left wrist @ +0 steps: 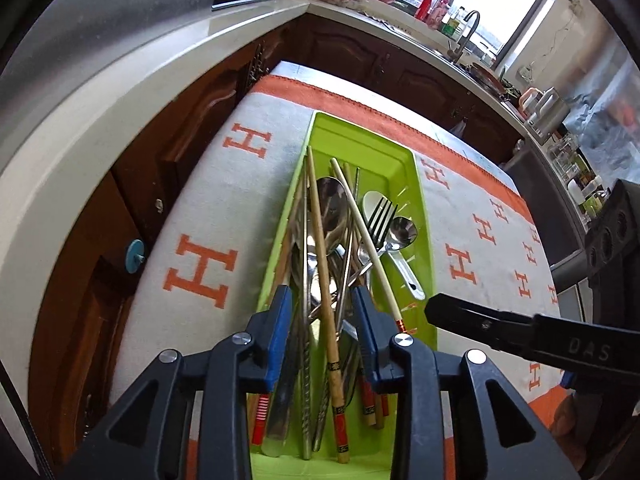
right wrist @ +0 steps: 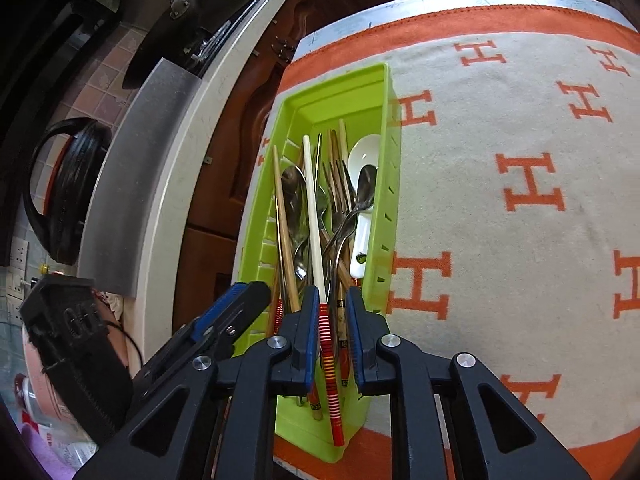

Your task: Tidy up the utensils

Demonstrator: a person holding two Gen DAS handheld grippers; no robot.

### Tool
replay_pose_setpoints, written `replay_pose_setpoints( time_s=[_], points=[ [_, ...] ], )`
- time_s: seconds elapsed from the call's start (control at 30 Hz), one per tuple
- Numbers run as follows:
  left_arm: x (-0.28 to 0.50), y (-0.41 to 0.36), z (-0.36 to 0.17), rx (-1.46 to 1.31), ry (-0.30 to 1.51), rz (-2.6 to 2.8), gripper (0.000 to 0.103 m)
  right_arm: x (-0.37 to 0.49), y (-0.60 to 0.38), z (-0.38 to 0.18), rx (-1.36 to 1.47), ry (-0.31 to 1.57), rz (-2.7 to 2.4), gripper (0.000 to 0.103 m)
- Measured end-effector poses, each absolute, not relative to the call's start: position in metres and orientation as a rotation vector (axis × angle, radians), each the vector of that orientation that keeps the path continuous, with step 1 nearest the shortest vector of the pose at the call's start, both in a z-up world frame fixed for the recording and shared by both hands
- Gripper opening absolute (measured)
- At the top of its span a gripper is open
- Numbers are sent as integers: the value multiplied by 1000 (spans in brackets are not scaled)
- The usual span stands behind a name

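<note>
A lime green utensil tray [left wrist: 424, 216] [right wrist: 390, 120] lies on a grey cloth with orange H letters [left wrist: 200, 208] [right wrist: 520, 260]. It holds a jumble of chopsticks, metal spoons, a fork [left wrist: 380, 216] and a white spoon [right wrist: 366, 152]. My left gripper [left wrist: 322, 304] hangs over the tray's near end, open, with a wooden chopstick [left wrist: 320, 260] and metal handles loose between its blue pads. My right gripper [right wrist: 332, 312] is just beside it, open, with a white chopstick's [right wrist: 314, 220] red striped handle lying by its left pad and a gap on the other side.
The table's left edge runs close to dark wooden cabinet doors [left wrist: 180, 140] under a pale countertop [left wrist: 100, 80]. A black pan lid [right wrist: 64, 188] leans on the counter. A sink tap [left wrist: 468, 28] and bottles stand by the far window. Bare cloth lies right of the tray.
</note>
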State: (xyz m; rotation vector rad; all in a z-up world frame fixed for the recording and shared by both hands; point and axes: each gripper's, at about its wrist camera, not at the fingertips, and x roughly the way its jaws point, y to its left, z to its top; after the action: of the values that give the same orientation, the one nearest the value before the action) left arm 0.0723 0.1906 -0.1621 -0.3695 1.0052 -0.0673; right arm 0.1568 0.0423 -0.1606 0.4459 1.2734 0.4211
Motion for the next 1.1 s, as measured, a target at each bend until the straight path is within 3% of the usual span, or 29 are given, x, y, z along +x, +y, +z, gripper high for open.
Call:
replay_pose_setpoints(
  time_s=[0.23,0.4,0.53,0.9,0.97,1.1],
  points=[
    [90,175,-162,-424,1051,-55,63,151,8,-152,482,1240,393,14],
    [99,148,-160,-274,1048,-33,64,148,-7,-150,504,1231,392,14],
    [107,140,-170,-213,1096,-30,44,145,-15,-146,508,1213,396,14],
    [114,132,-190,-69,1162,-83,47,145,-39,-147,565,1202,393,14],
    [116,128,-190,-29,1170,-94,41,145,-43,-148,575,1201,389,14],
    [124,133,-187,-107,1207,-151,13,144,-50,-149,594,1199,376,14]
  ],
)
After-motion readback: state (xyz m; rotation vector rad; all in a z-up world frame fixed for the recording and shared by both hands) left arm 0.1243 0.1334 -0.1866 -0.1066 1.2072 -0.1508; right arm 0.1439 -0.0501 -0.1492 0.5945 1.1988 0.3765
